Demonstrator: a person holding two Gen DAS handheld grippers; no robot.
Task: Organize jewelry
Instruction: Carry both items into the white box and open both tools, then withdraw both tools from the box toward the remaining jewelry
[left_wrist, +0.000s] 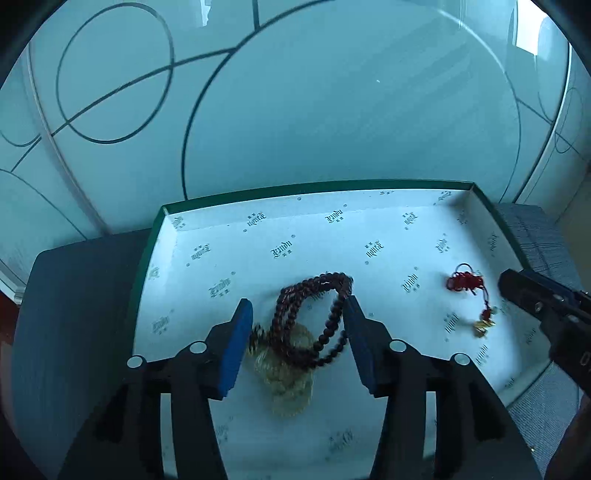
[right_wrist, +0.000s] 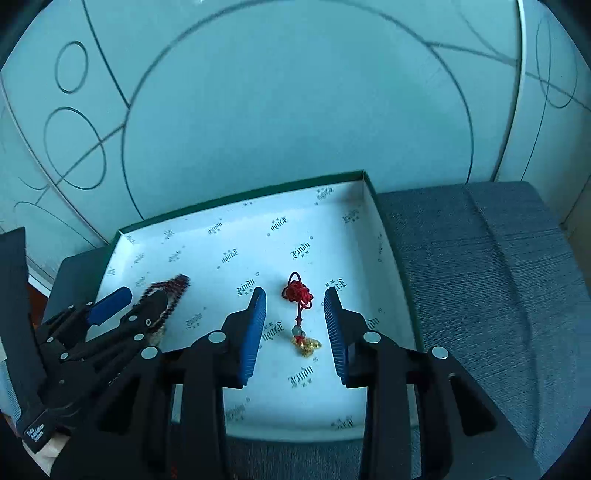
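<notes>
Dark red wooden bead strand (left_wrist: 314, 321), limp and light, lies coiled in the green-rimmed white-lined box (left_wrist: 258, 236) between the spread left gripper (left_wrist: 299, 314); apparently untouched, it is best pinched across bunched loops.

Red knotted-cord charm with gold pendant (right_wrist: 301, 314), soft and light, lies in the same box between the spread right gripper (right_wrist: 295, 317), unheld; the knot offers the firmest hold.

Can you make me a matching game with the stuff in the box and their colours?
Things:
1. bead necklace
2. knotted charm
3. box rim
4. finger pads

Colours:
A. blue
B. dark green
C. dark reddish brown
D. bright red with a gold end

Pairs: 1-C, 2-D, 3-B, 4-A
</notes>
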